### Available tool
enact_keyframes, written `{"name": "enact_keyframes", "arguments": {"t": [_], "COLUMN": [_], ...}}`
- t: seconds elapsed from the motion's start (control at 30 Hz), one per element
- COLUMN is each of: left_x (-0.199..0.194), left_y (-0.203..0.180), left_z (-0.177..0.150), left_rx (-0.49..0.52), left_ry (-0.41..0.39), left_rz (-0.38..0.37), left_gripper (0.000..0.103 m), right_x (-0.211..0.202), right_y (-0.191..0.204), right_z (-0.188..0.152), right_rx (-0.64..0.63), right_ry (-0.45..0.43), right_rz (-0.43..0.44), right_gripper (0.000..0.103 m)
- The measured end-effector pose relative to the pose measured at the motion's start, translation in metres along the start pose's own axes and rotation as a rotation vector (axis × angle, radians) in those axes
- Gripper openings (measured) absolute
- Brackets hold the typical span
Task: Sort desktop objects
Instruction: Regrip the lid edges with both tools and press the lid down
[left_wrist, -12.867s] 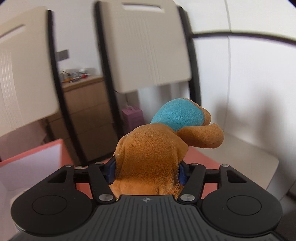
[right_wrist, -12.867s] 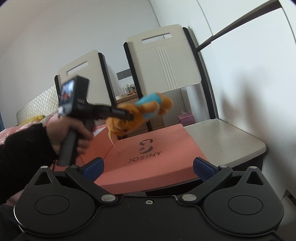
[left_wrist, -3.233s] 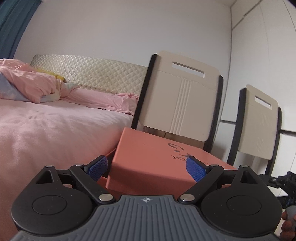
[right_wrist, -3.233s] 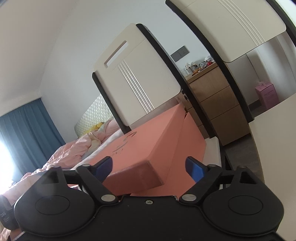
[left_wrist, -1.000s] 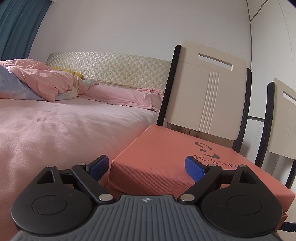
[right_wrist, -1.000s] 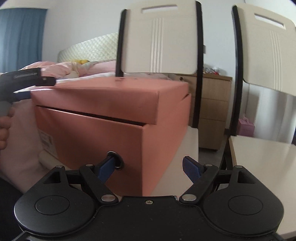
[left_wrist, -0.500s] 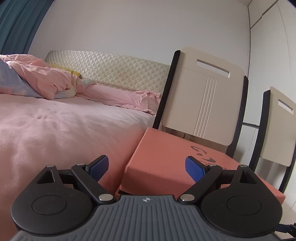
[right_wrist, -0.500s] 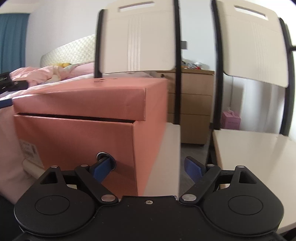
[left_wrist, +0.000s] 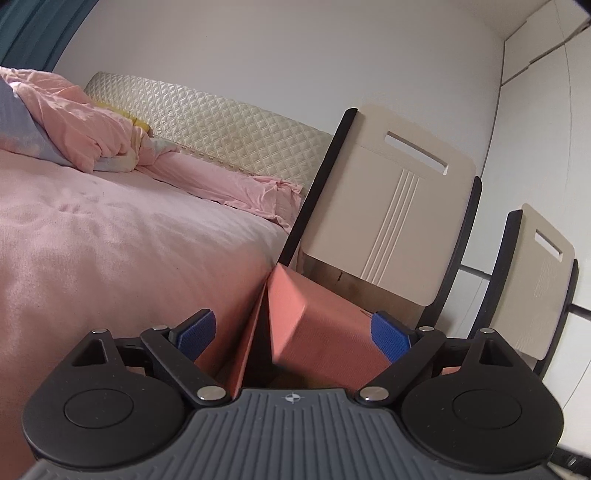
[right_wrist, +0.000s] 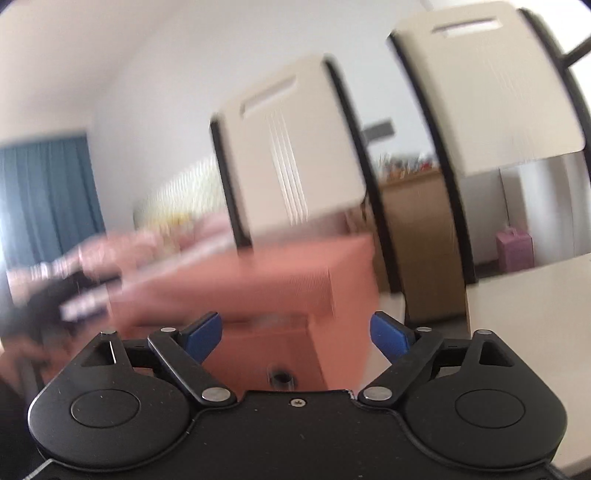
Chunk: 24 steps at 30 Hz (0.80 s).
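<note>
Left gripper (left_wrist: 293, 336) is standing wide, blue pads clear of everything; a near corner of the salmon-pink box (left_wrist: 317, 325) is sitting in the gap between the fingers, touching neither pad as far as the left wrist view shows. The lid (left_wrist: 295, 310) is sitting slightly askew over the base, a dark seam showing beneath its corner. Right gripper (right_wrist: 297, 334) is facing the same box (right_wrist: 295, 288) from its end; its jaws are opening, and the box end with a round metal eyelet (right_wrist: 281, 377) is lying low between the pads, close in, neither pad pressing on it. This view is smeared by motion, so finer contact cannot be told. At far left of the right wrist view a dark blurred shape, apparently the other hand-held tool (right_wrist: 70, 295), is lying beside the box. The box is resting on a pale chair seat (right_wrist: 391, 306), against a bed with pink bedding (left_wrist: 110, 240) on its left. A quilted cream headboard (left_wrist: 221, 129) is running along the far white wall. Two cream chair backs with black frames (left_wrist: 391, 221) are standing behind and right of the box. Farther off: a wooden drawer unit (right_wrist: 417, 236), a small pink container (right_wrist: 515, 249) on the floor, blue curtain (right_wrist: 48, 195) at left.
</note>
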<state>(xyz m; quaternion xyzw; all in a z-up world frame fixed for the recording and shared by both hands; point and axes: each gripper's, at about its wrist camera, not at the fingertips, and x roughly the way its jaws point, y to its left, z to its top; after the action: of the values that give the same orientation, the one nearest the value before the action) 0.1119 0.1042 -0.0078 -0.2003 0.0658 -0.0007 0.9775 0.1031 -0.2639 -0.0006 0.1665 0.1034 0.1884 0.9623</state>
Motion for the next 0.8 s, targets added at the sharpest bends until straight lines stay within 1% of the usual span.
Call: {"name": "enact_keyframes", "arguments": {"t": [0.03,0.1,0.17,0.27,0.37,0.47,0.53,0.57,0.63,0.8], "left_x": [0.001,0.004,0.011,0.027,0.041,0.051,0.055,0.056,0.055,0.047], "left_y": [0.0,0.0,0.0,0.003,0.003,-0.002,-0.006,-0.009,-0.011,-0.006], "left_z": [0.002,0.007,0.013,0.014,0.011,0.007,0.004,0.003,0.001,0.0], "left_rx": [-0.008,-0.025,-0.046,-0.062,-0.061,-0.014,0.015,0.029,0.047,0.035], "left_ry": [-0.006,-0.022,-0.025,0.027,0.082,0.118,0.149,0.161,0.159,0.156], "left_rz": [-0.009,-0.031,-0.043,-0.042,-0.042,-0.072,-0.105,-0.121,-0.123,-0.137], "left_gripper": [0.093,0.093,0.093,0.093,0.093,0.093,0.091,0.09,0.089,0.088], "right_x": [0.001,0.011,0.028,0.059,0.083,0.098,0.1,0.099,0.098,0.094], "right_y": [-0.005,-0.02,-0.04,-0.063,-0.071,-0.07,-0.067,-0.064,-0.058,-0.055], "right_z": [0.005,0.015,0.022,0.023,0.015,0.007,0.004,0.005,0.008,0.01], "right_rx": [0.036,0.141,0.27,0.405,0.464,0.493,0.504,0.494,0.464,0.45], "right_ry": [-0.023,-0.04,-0.023,0.05,0.09,0.129,0.13,0.128,0.129,0.125], "right_rz": [-0.004,-0.01,0.002,0.011,0.056,0.104,0.136,0.145,0.133,0.128], "right_gripper": [0.091,0.092,0.092,0.093,0.091,0.082,0.075,0.069,0.07,0.07]}}
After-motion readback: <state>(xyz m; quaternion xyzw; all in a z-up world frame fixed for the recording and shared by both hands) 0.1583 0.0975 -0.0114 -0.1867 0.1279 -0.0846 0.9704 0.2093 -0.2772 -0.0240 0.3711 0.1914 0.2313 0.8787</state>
